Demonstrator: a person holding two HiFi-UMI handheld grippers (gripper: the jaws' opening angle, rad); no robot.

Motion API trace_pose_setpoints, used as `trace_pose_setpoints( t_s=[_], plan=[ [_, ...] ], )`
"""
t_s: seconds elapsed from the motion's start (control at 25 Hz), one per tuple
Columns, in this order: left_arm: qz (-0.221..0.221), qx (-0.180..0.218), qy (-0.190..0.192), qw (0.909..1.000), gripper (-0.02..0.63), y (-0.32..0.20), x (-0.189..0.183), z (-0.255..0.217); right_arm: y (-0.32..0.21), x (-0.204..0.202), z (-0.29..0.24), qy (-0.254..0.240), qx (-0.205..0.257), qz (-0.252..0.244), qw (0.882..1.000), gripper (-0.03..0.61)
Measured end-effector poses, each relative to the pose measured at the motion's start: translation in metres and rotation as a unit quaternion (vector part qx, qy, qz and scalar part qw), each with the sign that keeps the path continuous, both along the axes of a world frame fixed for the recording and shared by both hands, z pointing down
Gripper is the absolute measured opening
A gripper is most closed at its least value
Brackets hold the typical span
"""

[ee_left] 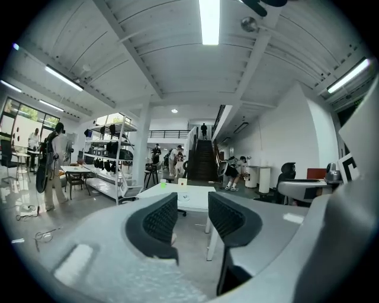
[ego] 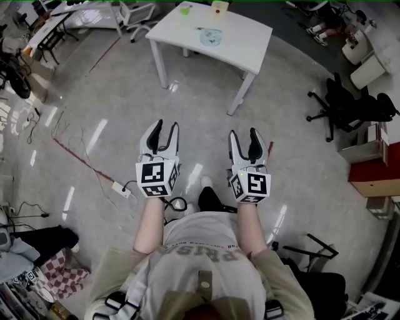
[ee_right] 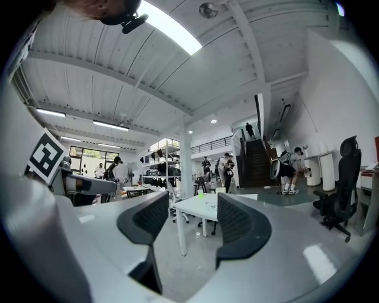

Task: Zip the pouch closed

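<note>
A small bluish see-through pouch (ego: 210,36) lies on a white table (ego: 244,47) at the top of the head view, well beyond both grippers. A green item (ego: 186,9) and a yellowish cup (ego: 219,6) stand at the table's far edge. My left gripper (ego: 165,127) and right gripper (ego: 242,133) are held side by side over the floor, pointing toward the table. Both are open with nothing between the jaws. In the left gripper view the left gripper (ee_left: 193,213) frames the distant table (ee_left: 190,192). In the right gripper view the table (ee_right: 198,207) shows between the jaws of the right gripper (ee_right: 192,216).
A white power strip (ego: 122,189) with cables lies on the grey floor at my left. Black office chairs (ego: 350,106) and a red cabinet (ego: 375,169) stand at the right. Shelving (ee_left: 109,160), stairs and several people are far behind the table.
</note>
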State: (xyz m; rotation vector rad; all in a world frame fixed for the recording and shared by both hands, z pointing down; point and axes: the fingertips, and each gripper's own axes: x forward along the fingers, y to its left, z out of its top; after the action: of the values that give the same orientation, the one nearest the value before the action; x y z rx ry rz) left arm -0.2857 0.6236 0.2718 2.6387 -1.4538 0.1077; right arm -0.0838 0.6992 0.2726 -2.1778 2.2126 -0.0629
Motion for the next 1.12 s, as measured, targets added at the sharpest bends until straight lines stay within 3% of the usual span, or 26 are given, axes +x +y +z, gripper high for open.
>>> trace_pose_setpoints(
  t_s=[0.52, 0.8, 1.12],
  plan=[
    [-0.035, 0.0, -0.013, 0.9993, 0.17, -0.092, 0.061, -0.006, -0.102, 0.081, -0.004, -0.009, -0.001, -0.017, 1.0, 0.232],
    [-0.064, -0.009, -0.019, 0.9977, 0.17, -0.11, 0.069, 0.006, -0.133, 0.094, 0.009, -0.014, -0.01, -0.044, 0.999, 0.232],
    [-0.069, -0.021, -0.03, 0.9969, 0.153, -0.126, 0.077, 0.013, -0.151, 0.108, 0.017, -0.027, -0.018, -0.041, 0.999, 0.232]
  ],
)
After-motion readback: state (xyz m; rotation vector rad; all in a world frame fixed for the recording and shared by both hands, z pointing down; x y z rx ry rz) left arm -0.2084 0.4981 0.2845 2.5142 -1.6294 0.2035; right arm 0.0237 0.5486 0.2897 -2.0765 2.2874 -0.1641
